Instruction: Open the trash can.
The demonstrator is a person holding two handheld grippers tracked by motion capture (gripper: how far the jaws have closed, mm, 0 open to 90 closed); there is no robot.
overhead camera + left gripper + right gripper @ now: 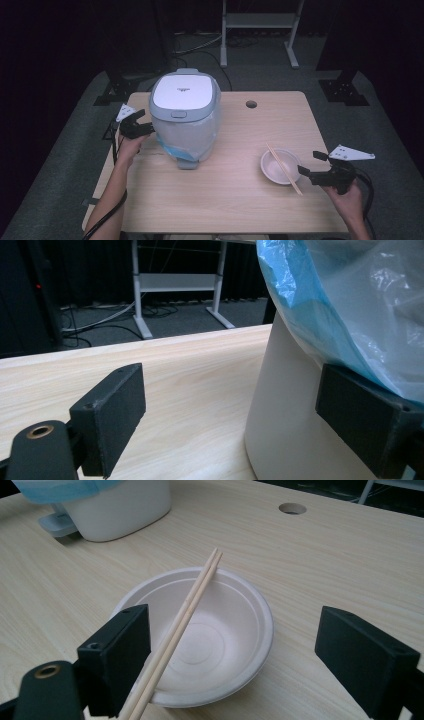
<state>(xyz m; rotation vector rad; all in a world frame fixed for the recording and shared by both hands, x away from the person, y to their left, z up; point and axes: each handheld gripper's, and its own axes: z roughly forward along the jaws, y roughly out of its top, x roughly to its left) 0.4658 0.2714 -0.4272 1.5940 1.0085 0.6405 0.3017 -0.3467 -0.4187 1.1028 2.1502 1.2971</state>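
Now both grippers, left gripper [142, 123] beside the bin [185, 117] and right gripper [309, 164] near the 2 chopsticks [283, 168], gape empty, so I judge a centred close works best.

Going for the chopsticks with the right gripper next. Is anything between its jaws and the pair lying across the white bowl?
Nothing visible. The right gripper is open just short of the white paper bowl, and the two pale wooden chopsticks run toward its left jaw. The wooden table around them is bare.
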